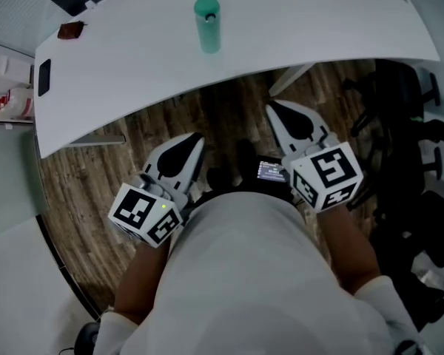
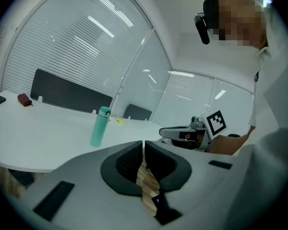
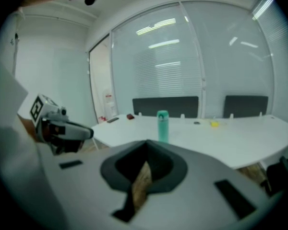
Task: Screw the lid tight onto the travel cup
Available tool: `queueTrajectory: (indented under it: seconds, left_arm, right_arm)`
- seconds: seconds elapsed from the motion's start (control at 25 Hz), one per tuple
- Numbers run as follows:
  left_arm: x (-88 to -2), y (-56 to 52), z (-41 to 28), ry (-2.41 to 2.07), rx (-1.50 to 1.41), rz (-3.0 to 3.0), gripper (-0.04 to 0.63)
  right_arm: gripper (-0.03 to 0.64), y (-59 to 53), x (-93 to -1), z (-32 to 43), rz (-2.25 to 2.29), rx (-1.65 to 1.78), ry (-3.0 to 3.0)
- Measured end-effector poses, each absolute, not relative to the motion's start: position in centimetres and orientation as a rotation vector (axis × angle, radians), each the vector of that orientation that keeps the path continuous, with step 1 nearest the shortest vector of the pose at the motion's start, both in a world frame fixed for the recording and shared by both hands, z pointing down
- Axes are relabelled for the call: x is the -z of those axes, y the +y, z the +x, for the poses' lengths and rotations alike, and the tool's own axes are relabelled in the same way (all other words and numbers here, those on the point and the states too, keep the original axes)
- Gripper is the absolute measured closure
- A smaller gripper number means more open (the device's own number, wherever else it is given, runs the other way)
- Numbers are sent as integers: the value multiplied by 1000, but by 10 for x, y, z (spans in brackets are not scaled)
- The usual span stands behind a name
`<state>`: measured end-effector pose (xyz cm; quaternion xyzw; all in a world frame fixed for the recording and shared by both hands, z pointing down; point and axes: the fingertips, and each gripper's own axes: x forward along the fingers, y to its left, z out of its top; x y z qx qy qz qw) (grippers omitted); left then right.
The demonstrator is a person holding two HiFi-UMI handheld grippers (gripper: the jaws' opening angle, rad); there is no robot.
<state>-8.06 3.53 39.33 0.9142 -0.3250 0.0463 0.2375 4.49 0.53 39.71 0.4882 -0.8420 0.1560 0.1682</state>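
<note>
Mint-green cylindrical travel cup (image 1: 207, 29) is standing upright on the white curved counter (image 1: 133, 72). Its long axis is running vertical, base down. The darker green lid (image 1: 206, 7) is sitting on top, pointing at the ceiling. The cup is standing alone toward the far middle of the counter, well apart from both claws.

Left claw (image 1: 195, 142) is hovering over the wood-pattern floor (image 1: 229, 113), short of the counter's near edge, tips aiming toward the counter. In the left gripper view its jaws are sitting almost together, with only a thin slit showing between the dark pads and nothing in it. Right claw (image 1: 273, 108) is hovering on the person's other side, tips near the counter's edge. Its jaws are pressing fully together, gripping nothing.

Both gripper views are looking at the cup from a distance, above and beyond the jaw tips.

A small dark red object (image 1: 71, 29) and a flat black phone (image 1: 44, 77) are lying near the counter's left end, well apart from the cup. A small yellow item (image 3: 214, 123) is lying off to the cup's right in the right gripper view.
</note>
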Motion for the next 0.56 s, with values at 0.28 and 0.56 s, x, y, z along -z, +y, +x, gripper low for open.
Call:
queueTrajectory:
  seconds: [0.28,0.56]
  left_arm:
    - [-392,32,-86,-893,-108,2505,563]
    - [-393,31,-85,-886,-112,2504,563]
  right_arm:
    - [595,1,-392,41,1397,-397,-2385]
    - [595,0,-394,42,1406,-394,-2376]
